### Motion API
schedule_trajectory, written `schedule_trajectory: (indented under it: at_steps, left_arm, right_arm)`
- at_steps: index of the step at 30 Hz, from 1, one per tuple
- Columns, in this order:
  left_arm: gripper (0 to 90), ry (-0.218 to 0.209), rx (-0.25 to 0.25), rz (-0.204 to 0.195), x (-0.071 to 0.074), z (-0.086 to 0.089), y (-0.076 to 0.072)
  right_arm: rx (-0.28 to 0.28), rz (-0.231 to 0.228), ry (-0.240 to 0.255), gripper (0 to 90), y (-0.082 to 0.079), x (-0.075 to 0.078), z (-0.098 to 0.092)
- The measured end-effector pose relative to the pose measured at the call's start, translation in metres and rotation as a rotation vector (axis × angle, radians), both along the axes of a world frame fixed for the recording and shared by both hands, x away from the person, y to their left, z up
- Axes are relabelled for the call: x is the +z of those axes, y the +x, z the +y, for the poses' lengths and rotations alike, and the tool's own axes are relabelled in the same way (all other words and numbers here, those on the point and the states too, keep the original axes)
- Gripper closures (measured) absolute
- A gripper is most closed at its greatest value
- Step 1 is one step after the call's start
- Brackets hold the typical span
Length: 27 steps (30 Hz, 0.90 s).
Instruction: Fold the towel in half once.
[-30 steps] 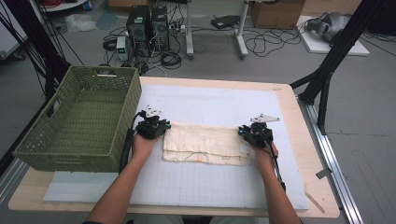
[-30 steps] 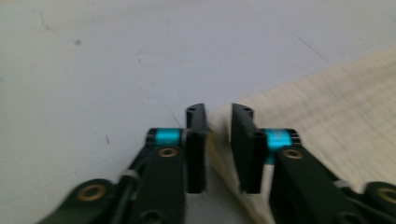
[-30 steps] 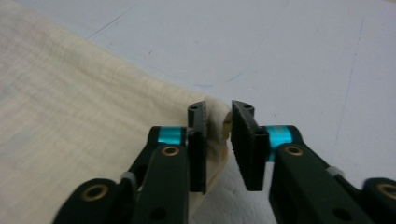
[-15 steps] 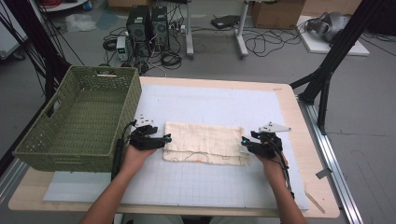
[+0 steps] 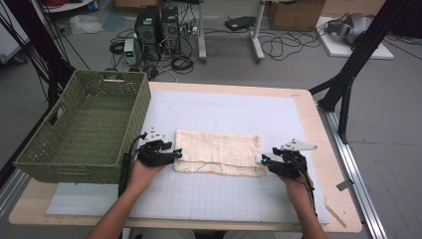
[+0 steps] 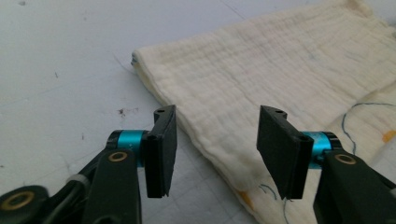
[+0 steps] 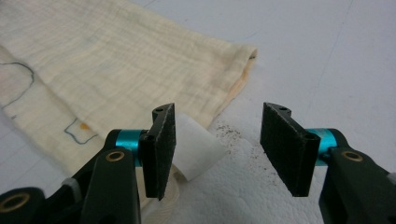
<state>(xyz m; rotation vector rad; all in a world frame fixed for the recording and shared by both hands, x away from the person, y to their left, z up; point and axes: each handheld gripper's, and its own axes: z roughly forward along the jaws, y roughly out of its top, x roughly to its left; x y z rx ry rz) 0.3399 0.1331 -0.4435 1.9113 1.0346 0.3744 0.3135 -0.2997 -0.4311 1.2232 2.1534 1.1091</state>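
So, far left of the high view: green basket (image 5: 84, 127) on the table (image 5: 303, 102). Your left gripper (image 5: 175, 154) sits just right of it, jaws apart, at the folded cream cloth's (image 5: 219, 152) left edge; in its own view that edge runs between the jaws. Cloth lies center frame on the white mat (image 5: 224, 109). Your right gripper (image 5: 263, 160), jaws apart, holds nothing, at the cloth's lower right corner beside a white tag (image 7: 198, 144).
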Motion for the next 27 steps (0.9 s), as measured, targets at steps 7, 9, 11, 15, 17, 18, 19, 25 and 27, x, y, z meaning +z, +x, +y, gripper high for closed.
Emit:
schedule_trajectory:
  at_steps: [7,9,11,15,17,18,19,25,27]
  left_arm:
    - [59.9,0.023,-0.012,0.024,-0.007,-0.003,-0.007]
    - [61.3,0.034,-0.019,0.022,-0.007,-0.004,-0.009]
    - [63.6,0.047,-0.027,0.016,-0.007,-0.005,-0.011]
    - [75.9,0.083,-0.048,-0.005,-0.007,-0.009,-0.013]
    - [82.6,0.081,-0.051,-0.012,-0.007,-0.009,-0.014]
    - [83.8,0.086,-0.051,-0.015,-0.007,-0.009,-0.014]
    - [84.9,0.086,-0.052,-0.027,-0.007,-0.01,-0.015]
    - [85.3,0.048,-0.056,-0.046,-0.002,-0.006,-0.016]
    - [85.3,0.012,-0.053,-0.052,0.0,-0.005,-0.017]
  right_arm:
    - [0.024,0.008,0.014,48.8,-0.013,-0.001,-0.001]
    - [0.025,0.004,0.016,48.8,-0.015,0.0,-0.001]
    - [0.026,0.001,0.024,48.7,-0.016,0.001,-0.002]
    - [0.036,-0.001,0.022,48.7,-0.015,0.0,0.0]
    - [0.04,0.007,0.016,48.7,-0.015,-0.001,0.002]
    - [0.042,0.005,0.013,48.7,-0.015,-0.001,0.003]
    - [0.048,0.005,0.009,48.7,-0.015,-0.001,0.004]
    - [0.053,-0.006,-0.011,49.4,-0.015,0.001,0.005]
    - [0.065,-0.001,-0.009,50.9,-0.015,0.001,0.006]
